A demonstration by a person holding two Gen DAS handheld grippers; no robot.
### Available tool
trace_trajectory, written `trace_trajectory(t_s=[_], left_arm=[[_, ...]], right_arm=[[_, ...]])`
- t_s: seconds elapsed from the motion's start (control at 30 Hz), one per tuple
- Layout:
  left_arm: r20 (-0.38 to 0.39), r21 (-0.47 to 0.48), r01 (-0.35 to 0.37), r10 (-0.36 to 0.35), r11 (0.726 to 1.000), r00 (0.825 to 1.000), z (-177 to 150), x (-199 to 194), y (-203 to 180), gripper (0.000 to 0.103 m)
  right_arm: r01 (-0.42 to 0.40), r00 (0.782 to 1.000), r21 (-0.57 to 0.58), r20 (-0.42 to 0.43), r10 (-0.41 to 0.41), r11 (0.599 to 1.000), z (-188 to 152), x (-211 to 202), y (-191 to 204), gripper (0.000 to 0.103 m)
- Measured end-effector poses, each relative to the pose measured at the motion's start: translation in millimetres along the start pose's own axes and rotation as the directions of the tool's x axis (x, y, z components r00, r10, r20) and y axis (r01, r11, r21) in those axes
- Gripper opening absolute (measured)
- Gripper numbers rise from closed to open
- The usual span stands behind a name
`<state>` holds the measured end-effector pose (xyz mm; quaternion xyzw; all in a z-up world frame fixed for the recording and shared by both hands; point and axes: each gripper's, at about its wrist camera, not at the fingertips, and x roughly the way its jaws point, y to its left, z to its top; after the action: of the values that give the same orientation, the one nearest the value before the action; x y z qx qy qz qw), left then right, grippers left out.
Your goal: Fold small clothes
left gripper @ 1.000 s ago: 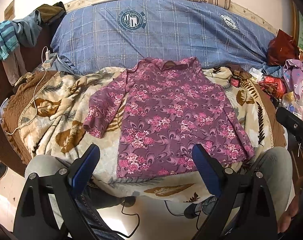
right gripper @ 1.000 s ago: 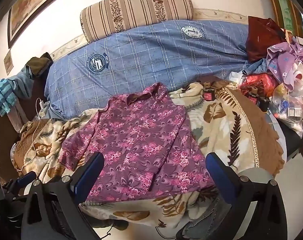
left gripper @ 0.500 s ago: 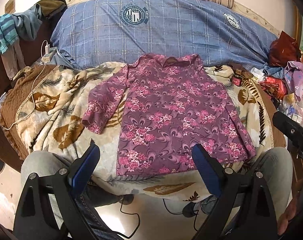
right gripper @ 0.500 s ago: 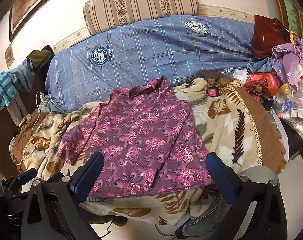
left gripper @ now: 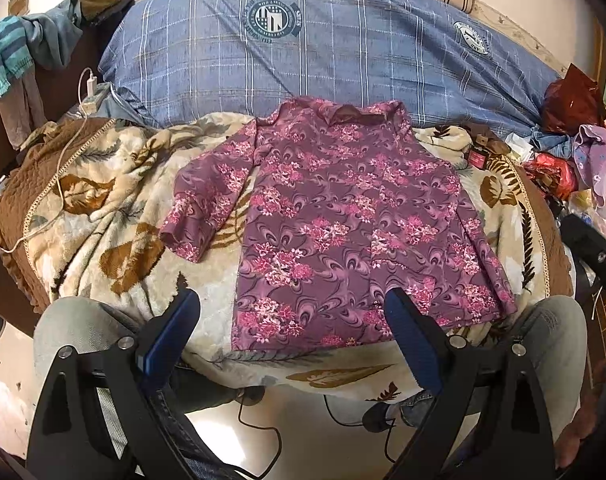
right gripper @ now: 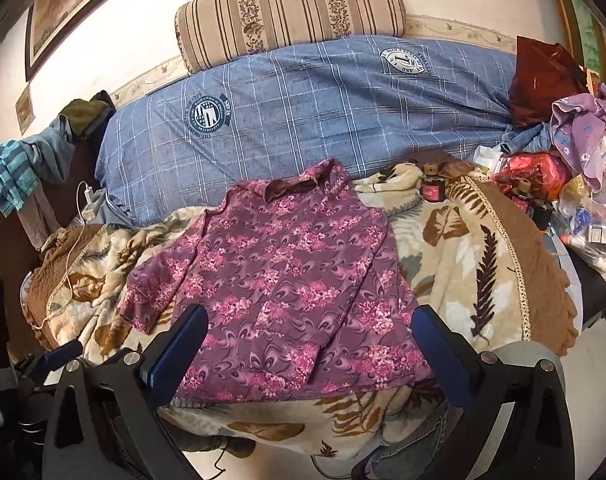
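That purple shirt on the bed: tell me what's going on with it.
A seated person holds a gripper in each hand above the near edge of the bed. The purple floral shirt lies spread on the leaf-print blanket, collar toward the blue plaid pillow. One sleeve is already folded over the body; the other still lies out to the side. The left gripper and right gripper are both open, holding nothing.

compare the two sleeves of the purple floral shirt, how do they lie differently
The left sleeve is spread out from the body onto the leaf-print blanket; the right sleeve is folded in over the purple floral shirt. The left sleeve's cuff lies on blanket, the right sleeve's on shirt. Both lie flat and share the print.
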<state>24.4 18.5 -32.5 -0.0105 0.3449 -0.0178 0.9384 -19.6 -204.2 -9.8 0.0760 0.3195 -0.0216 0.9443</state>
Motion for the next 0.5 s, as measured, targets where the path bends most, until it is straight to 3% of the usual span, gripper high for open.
trace_trajectory(t_s=[0.2,0.33,0.4,0.5], left_arm=[[-0.036,0.000,0.038,-0.038,0.999,0.999,8,31,-6,0.095],[-0.093,-0.018,0.138,-0.139,0.990,0.986,20,71,-23,0.095],[-0.133,-0.059,0.236,-0.242,0.970,0.961,30,96,-35,0.095],[-0.182,-0.077,0.314,-0.323,0.946,0.929,43,135,-53,0.095]], right_arm=[[-0.048,0.998,0.011,0.042,0.047,0.999,11,12,-11,0.102],[-0.105,0.995,0.016,0.002,0.105,0.994,26,43,-21,0.101],[-0.108,0.994,-0.005,-0.026,0.108,0.994,39,65,-22,0.101],[-0.104,0.994,-0.068,-0.026,0.103,0.992,66,102,-24,0.101]])
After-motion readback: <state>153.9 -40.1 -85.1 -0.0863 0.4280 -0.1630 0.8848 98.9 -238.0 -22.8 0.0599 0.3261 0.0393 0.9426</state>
